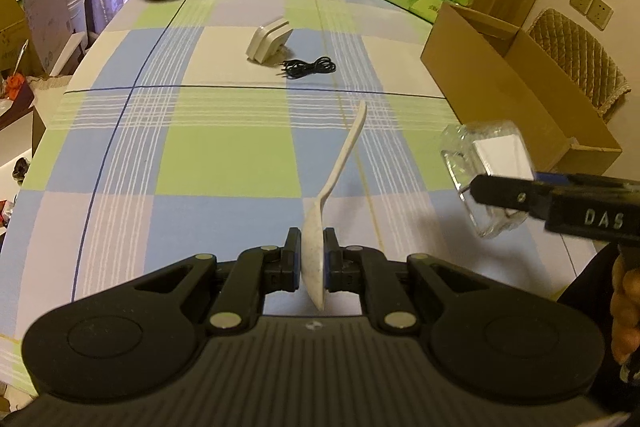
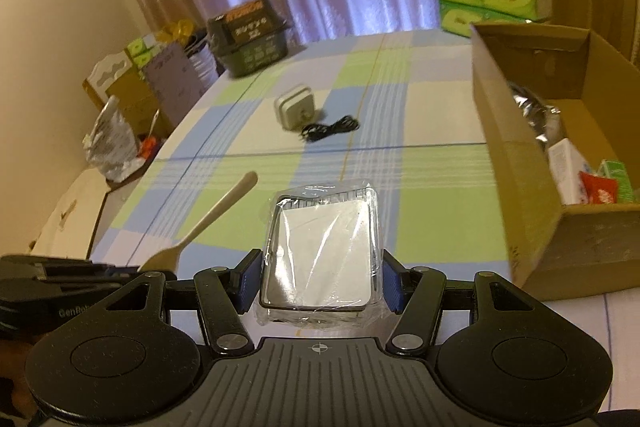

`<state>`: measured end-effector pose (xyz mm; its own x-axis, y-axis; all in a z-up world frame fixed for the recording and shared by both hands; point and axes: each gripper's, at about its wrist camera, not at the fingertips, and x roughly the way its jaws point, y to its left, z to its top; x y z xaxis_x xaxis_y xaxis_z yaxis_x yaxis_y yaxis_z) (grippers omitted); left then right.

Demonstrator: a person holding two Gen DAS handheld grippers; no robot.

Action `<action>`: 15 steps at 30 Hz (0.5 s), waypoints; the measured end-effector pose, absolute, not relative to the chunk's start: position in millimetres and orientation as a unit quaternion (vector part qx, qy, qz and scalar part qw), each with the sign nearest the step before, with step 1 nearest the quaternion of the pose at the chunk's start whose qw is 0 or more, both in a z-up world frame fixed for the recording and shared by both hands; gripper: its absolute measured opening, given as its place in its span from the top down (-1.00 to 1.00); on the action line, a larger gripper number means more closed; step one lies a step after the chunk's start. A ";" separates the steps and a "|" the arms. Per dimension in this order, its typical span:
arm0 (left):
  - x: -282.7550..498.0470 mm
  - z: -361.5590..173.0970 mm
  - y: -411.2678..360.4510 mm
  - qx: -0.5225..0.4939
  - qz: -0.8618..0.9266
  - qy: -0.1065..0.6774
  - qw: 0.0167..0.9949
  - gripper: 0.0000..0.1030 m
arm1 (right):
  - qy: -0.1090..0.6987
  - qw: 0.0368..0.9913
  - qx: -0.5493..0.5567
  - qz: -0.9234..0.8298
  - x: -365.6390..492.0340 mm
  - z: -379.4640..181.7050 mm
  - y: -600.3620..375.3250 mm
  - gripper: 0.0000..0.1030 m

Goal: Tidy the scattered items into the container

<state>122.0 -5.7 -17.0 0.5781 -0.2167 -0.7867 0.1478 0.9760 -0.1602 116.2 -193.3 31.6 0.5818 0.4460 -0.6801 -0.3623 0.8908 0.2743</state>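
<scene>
Checkered tabletop (image 1: pixel 224 155) stretches ahead of you. Your left hand-held gripper (image 1: pixel 313 259) is clamped on the spoon (image 1: pixel 340 163); your right hand-held gripper (image 2: pixel 318 279) pinches the wrapped clear case (image 2: pixel 320 251), with the cardboard box (image 2: pixel 532 163) open to its right.

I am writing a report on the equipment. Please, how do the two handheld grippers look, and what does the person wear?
Both the left gripper and the right gripper are matte black, with ribbed bases, round caps, silver rivets and blue finger pads. White lettering "DAS" marks the right gripper's side in the left wrist view. No cables show. A dark sleeve covers the right arm.
</scene>
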 end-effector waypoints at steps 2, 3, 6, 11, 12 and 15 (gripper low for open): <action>122.0 -14.9 -9.9 -0.037 -0.106 0.446 0.888 0.86 | 0.391 0.891 0.052 0.225 115.5 35.7 -197.3 -0.20; 122.5 -13.9 -11.9 -0.036 -0.108 0.445 0.888 0.86 | 0.389 0.892 0.052 0.224 115.4 37.7 -198.9 -0.20; 123.8 -10.5 -17.5 -0.033 -0.112 0.442 0.889 0.86 | 0.381 0.896 0.052 0.222 116.2 44.1 -204.1 -0.20; 128.2 -4.1 -27.5 -0.027 -0.120 0.437 0.891 0.86 | 0.364 0.906 0.050 0.209 119.9 57.4 -218.0 -0.20; 129.3 -3.3 -30.0 -0.026 -0.121 0.437 0.891 0.86 | 0.361 0.908 0.051 0.205 121.1 59.3 -221.8 -0.20; 132.6 -0.3 -38.5 -0.023 -0.128 0.434 0.892 0.86 | 0.356 0.912 0.058 0.194 125.3 64.3 -235.6 -0.20</action>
